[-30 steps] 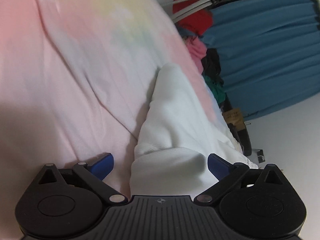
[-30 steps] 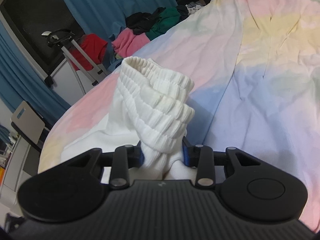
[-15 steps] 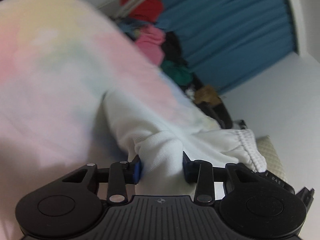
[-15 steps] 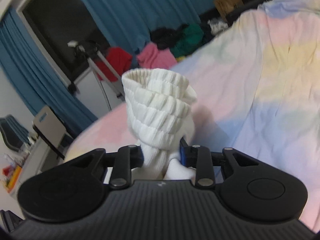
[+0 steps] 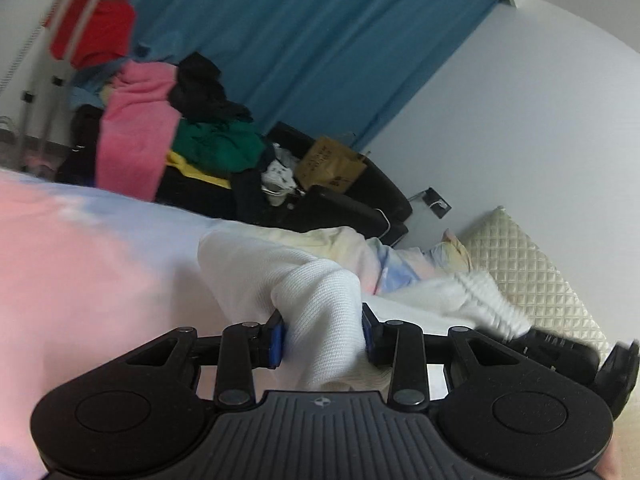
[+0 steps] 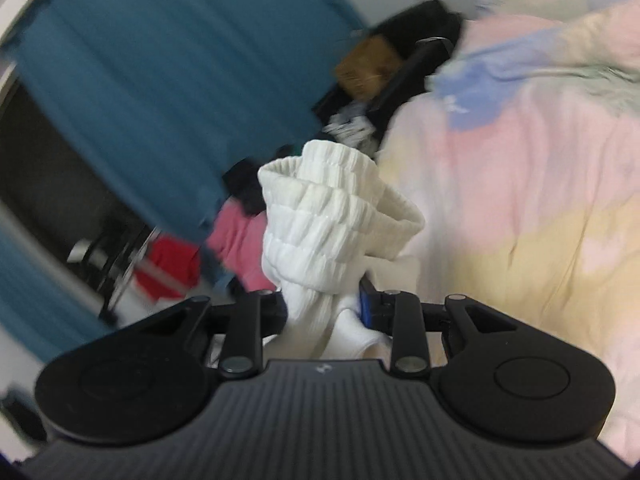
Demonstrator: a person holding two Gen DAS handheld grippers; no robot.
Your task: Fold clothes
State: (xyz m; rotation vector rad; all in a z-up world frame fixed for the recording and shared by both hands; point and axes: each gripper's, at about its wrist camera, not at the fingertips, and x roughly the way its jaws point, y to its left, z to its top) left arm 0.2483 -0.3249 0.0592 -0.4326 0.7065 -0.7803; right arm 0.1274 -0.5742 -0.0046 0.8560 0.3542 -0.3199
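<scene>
Left gripper point(image 5: 323, 334) is clamped on a bunched fold of the white garment point(image 5: 316, 292). Right gripper point(image 6: 324, 306) is pinching the ribbed waistband point(image 6: 332, 224), which stands up in a twisted roll above the fingers.

Garment is lifted off the pastel bedspread point(image 5: 80, 264) and strung between the two grippers. From the left wrist, the waistband end trails toward 3 o'clock, near the quilted pillow point(image 5: 532, 264).

Right view is motion-blurred, so probably mid-swing; can't confirm how deep that pinch is.

Risks:
- Both grips hold wads, not flat edges. Cloth can twist and the fold comes out skewed.
- Waistband is elastic and rolled, so it can creep out of the right pads under tension.
- Pulling the grippers too far apart could strip either grip.
- Clothes pile point(image 5: 180, 128) at 11 o'clock is well apart, no snag risk.
</scene>
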